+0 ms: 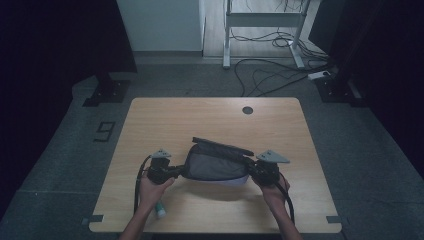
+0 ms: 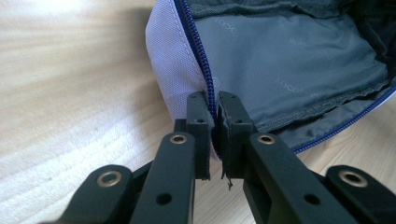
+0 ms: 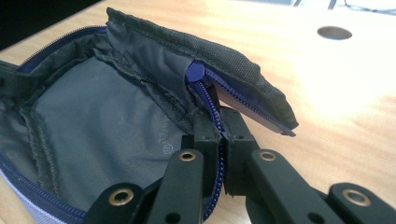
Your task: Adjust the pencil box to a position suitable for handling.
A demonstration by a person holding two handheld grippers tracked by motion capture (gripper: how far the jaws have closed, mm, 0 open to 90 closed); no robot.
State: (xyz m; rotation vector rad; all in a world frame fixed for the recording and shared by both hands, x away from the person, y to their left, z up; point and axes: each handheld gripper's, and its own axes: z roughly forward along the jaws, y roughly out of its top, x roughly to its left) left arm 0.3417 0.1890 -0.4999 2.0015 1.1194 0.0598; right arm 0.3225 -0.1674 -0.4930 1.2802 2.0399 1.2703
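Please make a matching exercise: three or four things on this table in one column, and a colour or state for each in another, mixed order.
Column A
1. pouch
2. zipper
3. left gripper
4. table hole

Column B
a. dark, round
b. shut on the pouch's edge
c. unzipped, grey lining showing
d. blue

Pairs: 1-c, 2-d, 3-b, 4-a

Pouch [image 2: 177, 60] pale lilac outside, grey lining with faint printed logos, blue zipper [image 3: 211, 109]. Black gripper jaws. Light wood-grain table [image 1: 165, 120].
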